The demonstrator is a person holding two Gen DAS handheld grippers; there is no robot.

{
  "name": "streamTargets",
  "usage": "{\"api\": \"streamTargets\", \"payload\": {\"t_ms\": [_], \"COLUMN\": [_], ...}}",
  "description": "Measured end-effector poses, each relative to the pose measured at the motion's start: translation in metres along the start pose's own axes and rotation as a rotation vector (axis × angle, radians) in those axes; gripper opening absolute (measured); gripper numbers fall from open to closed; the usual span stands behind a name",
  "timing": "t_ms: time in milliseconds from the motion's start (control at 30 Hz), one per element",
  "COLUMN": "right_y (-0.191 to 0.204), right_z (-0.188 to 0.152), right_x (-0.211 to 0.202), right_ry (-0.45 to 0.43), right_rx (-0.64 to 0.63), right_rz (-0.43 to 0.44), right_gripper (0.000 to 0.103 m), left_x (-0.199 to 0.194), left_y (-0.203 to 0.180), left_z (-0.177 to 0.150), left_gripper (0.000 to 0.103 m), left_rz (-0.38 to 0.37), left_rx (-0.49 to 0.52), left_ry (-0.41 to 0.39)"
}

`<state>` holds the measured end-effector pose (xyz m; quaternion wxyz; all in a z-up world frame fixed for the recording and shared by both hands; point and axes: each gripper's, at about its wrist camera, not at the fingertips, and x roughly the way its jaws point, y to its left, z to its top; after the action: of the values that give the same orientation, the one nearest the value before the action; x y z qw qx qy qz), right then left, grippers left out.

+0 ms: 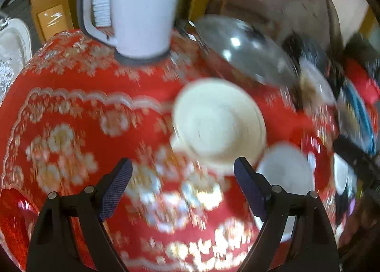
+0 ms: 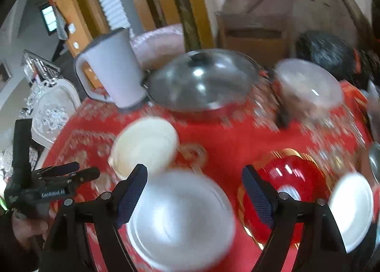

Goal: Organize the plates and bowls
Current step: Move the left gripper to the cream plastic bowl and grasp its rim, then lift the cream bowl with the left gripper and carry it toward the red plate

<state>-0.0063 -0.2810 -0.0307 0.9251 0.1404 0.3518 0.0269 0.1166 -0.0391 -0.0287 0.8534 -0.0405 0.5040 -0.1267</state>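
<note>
Both views are blurred by motion. My left gripper (image 1: 182, 169) is open and empty above the red patterned tablecloth (image 1: 71, 110). A cream bowl (image 1: 218, 124) sits just beyond its fingertips, and a white bowl (image 1: 285, 177) lies behind the right finger. My right gripper (image 2: 194, 173) is open, its fingers straddling that white bowl (image 2: 182, 219) from above; I cannot tell if they touch it. The cream bowl (image 2: 144, 148) is to its upper left. A red bowl (image 2: 289, 184) on a gold-rimmed plate and a white plate (image 2: 351, 207) lie to the right. The left gripper (image 2: 68, 172), held by a hand, shows at the left edge.
A tall white jug (image 2: 111, 70) and a domed metal pan lid (image 2: 201, 81) stand at the back of the table. A clear lidded container (image 2: 308, 84) sits at the back right. A white ornate chair (image 2: 52, 110) is beyond the table's left edge. A red shiny object (image 1: 11, 212) lies at bottom left.
</note>
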Motion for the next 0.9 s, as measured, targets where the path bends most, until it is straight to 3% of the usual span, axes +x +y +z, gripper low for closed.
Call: {"api": "streamTargets", "payload": {"t_ms": [100,233,433,567,633,700,767,900], "right_y": [0.016,0.026,0.024,0.021,0.021,0.02,0.021,0.029], "right_z": [0.018,0.026,0.022,0.016,0.013,0.011,0.01,0.016], "right_x": [0.034,0.083,0.126,0.141,0.146,0.148,0.149,0.138], "right_ry": [0.006,0.081,0.185,0.251,0.272,0.276,0.278,0.266], "right_rx": [0.007,0.035,0.03,0.047,0.053,0.064,0.077,0.065], "right_rz": [0.056,0.092,0.058,0.054,0.055,0.068,0.095,0.115], "right_gripper": [0.081,0.062,0.05,0.032,0.028,0.014,0.012,0.012], "left_x": [0.021,0.043,0.071,0.081,0.084,0.089,0.092,0.083], "left_y": [0.004,0.003,0.005,0.008,0.009,0.01,0.01,0.01], "left_z": [0.017,0.024,0.022,0.021,0.02,0.018,0.017,0.015], "left_gripper": [0.088,0.088,0.088,0.087,0.079,0.042,0.023,0.02], "left_rz": [-0.026,-0.027,-0.027,-0.042,-0.058,-0.066,-0.08,-0.098], "left_rx": [0.001,0.02,0.007,-0.013,-0.017,-0.028,-0.034,-0.046], "left_ry": [0.018,0.028,0.092,0.117,0.136,0.166,0.187,0.19]}}
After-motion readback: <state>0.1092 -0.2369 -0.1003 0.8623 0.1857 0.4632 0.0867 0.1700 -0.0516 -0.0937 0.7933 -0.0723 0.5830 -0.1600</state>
